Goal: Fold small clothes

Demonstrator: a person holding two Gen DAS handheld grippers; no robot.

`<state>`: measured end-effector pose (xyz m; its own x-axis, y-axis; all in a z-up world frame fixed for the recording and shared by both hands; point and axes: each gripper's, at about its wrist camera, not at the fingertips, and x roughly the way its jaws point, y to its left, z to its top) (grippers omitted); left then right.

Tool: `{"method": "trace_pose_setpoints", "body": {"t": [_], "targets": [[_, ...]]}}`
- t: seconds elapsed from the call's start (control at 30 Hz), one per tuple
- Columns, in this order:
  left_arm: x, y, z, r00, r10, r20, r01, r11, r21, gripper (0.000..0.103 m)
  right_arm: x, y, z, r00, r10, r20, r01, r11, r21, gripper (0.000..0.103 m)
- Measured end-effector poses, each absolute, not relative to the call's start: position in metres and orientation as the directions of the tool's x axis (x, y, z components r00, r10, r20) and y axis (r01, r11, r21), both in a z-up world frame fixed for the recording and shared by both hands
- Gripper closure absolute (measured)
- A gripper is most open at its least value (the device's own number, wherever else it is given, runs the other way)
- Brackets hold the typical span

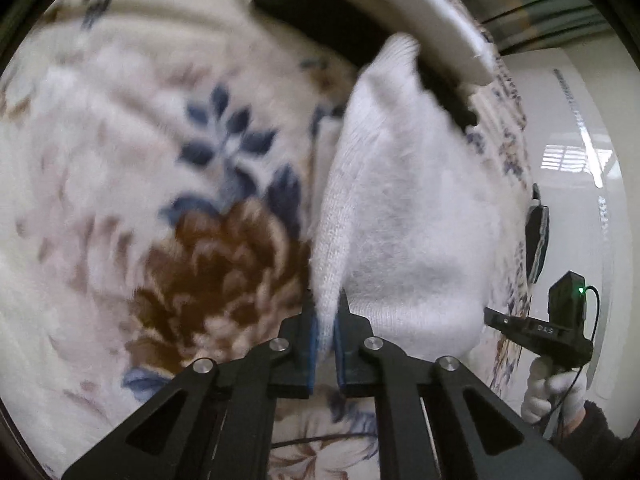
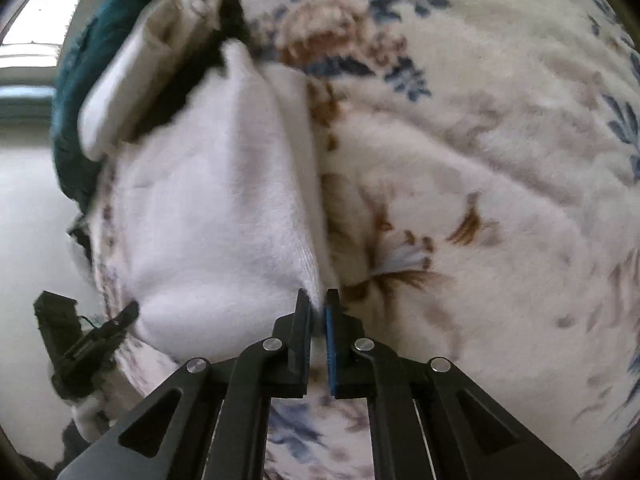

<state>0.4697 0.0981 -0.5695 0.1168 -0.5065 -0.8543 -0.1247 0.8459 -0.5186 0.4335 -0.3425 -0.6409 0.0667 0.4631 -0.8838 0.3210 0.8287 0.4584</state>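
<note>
In the left wrist view the left hand-held gripper point(image 1: 327, 312) is clamped on one edge of the white garment point(image 1: 404, 216) above the floral blanket point(image 1: 140, 140), while in the right wrist view the right hand-held gripper point(image 2: 318, 309) pinches the opposite edge, probably so it hangs flat for folding.

Open room: floral blanket point(image 1: 120, 152) on the left gripper's point(image 1: 326, 308) left side, bare fabric, nothing on it. Same in the right wrist view point(image 2: 500, 200), to the right of the right gripper point(image 2: 318, 300).
Between grippers: blocked, white garment point(image 1: 404, 208) point(image 2: 208, 208) hangs there, 1 edge pinched in each.
Far end: stacked clothes point(image 2: 132, 80), white over black over teal, touching the garment's top.
Edge: blanket ends just beyond the garment.
</note>
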Motion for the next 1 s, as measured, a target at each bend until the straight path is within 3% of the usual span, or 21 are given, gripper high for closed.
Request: {"method": "trace_pose_setpoints", "body": {"t": [0.1,0.13,0.2,0.23,0.27,0.3,0.47,0.5,0.53,0.57,0.6,0.67,0.83,1.0], "targets": [[0.467,0.101,-0.55,0.109,-0.528,-0.842,-0.125,0.833,-0.539,0.087,0.443,-0.337,-0.643,0.01,0.491,-0.871,0.289,0.832,0.473,0.099],[0.469,0.099,-0.541,0.119,-0.507,-0.854,-0.112,0.847,-0.519,0.076,0.445,-0.338,-0.636,0.018,0.514,-0.858,0.276,0.822,0.498,0.093],[0.482,0.094,-0.52,0.173,-0.508,-0.844,-0.07,0.848,-0.525,0.054,0.452,-0.344,-0.611,0.077,0.502,-0.862,0.227,0.833,0.505,0.079],[0.49,0.091,-0.514,0.199,-0.503,-0.841,-0.058,0.851,-0.522,0.043,0.458,-0.346,-0.6,0.109,0.488,-0.866,0.205,0.841,0.5,0.06],[0.506,0.086,-0.51,0.233,-0.492,-0.839,-0.034,0.858,-0.513,0.043,0.465,-0.349,-0.591,0.134,0.477,-0.868,0.193,0.847,0.495,0.051],[0.516,0.081,-0.51,0.249,-0.487,-0.837,-0.018,0.862,-0.507,0.043,0.474,-0.351,-0.587,0.151,0.473,-0.868,0.189,0.848,0.495,0.051],[0.599,0.047,-0.553,0.217,-0.44,-0.871,0.04,0.896,-0.443,0.046,0.541,-0.339,-0.599,0.176,0.45,-0.876,0.172,0.862,0.477,0.051],[0.611,0.042,-0.561,0.208,-0.443,-0.872,0.052,0.895,-0.443,0.054,0.554,-0.334,-0.605,0.172,0.445,-0.879,0.177,0.863,0.472,0.051],[0.618,0.037,-0.562,0.207,-0.454,-0.866,0.064,0.89,-0.451,0.084,0.566,-0.328,-0.612,0.168,0.448,-0.878,0.176,0.863,0.474,0.051],[0.627,0.033,-0.564,0.2,-0.459,-0.866,0.084,0.888,-0.451,0.096,0.577,-0.323,-0.616,0.172,0.449,-0.877,0.175,0.862,0.476,0.051],[0.63,0.031,-0.56,0.208,-0.466,-0.86,0.099,0.885,-0.455,0.096,0.585,-0.318,-0.618,0.174,0.45,-0.876,0.169,0.863,0.477,0.052],[0.629,0.032,-0.549,0.227,-0.477,-0.849,0.121,0.879,-0.461,0.096,0.595,-0.313,-0.614,0.206,0.392,-0.896,0.155,0.891,0.426,0.098],[0.635,0.05,-0.536,0.239,-0.508,-0.828,0.065,0.859,-0.508,0.097,0.6,-0.336,-0.595,0.306,0.345,-0.887,0.233,0.877,0.421,0.099],[0.66,0.054,-0.587,0.136,-0.459,-0.878,0.024,0.887,-0.461,0.096,0.615,-0.356,-0.623,0.25,0.323,-0.913,0.35,0.849,0.397,0.1]]}}
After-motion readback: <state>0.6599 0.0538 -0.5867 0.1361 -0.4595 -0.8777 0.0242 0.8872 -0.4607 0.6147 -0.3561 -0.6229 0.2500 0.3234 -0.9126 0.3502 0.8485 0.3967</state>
